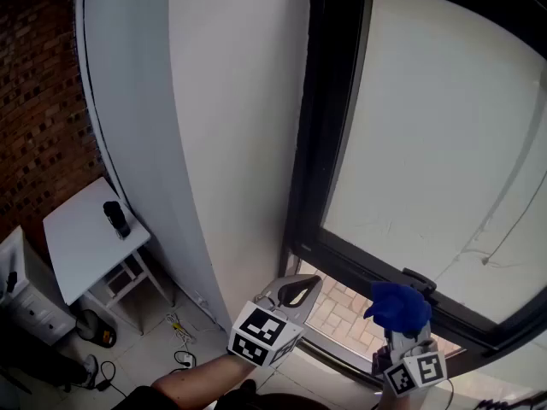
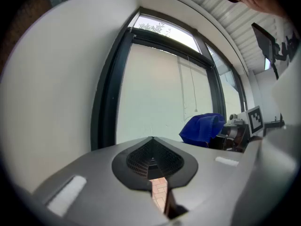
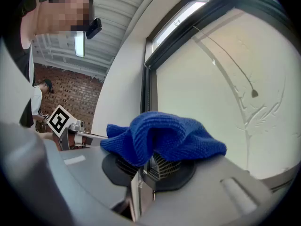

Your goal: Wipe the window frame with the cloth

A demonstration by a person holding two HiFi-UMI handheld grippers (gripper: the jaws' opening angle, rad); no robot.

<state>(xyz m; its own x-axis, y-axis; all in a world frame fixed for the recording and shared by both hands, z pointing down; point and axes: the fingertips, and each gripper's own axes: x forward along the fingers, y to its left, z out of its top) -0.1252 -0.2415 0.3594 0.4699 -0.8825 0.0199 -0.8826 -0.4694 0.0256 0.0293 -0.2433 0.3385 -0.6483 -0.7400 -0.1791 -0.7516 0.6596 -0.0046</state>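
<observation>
The right gripper's (image 3: 146, 166) jaws were clamped together on a crumpled blue knitted cloth (image 3: 162, 133). The cloth bunched up over their tips and sat close to the bottom rail of the black metal window frame (image 1: 306, 143), though contact with it could not be told. The left gripper's (image 2: 153, 160) jaws were closed on nothing, held just beside the frame's lower left corner, left of the cloth.

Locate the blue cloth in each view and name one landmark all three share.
Head view: blue cloth, lower right.
Left gripper view: blue cloth right of centre.
Right gripper view: blue cloth at centre, clamped in the right gripper.
Shared landmark: the dark window frame.
</observation>
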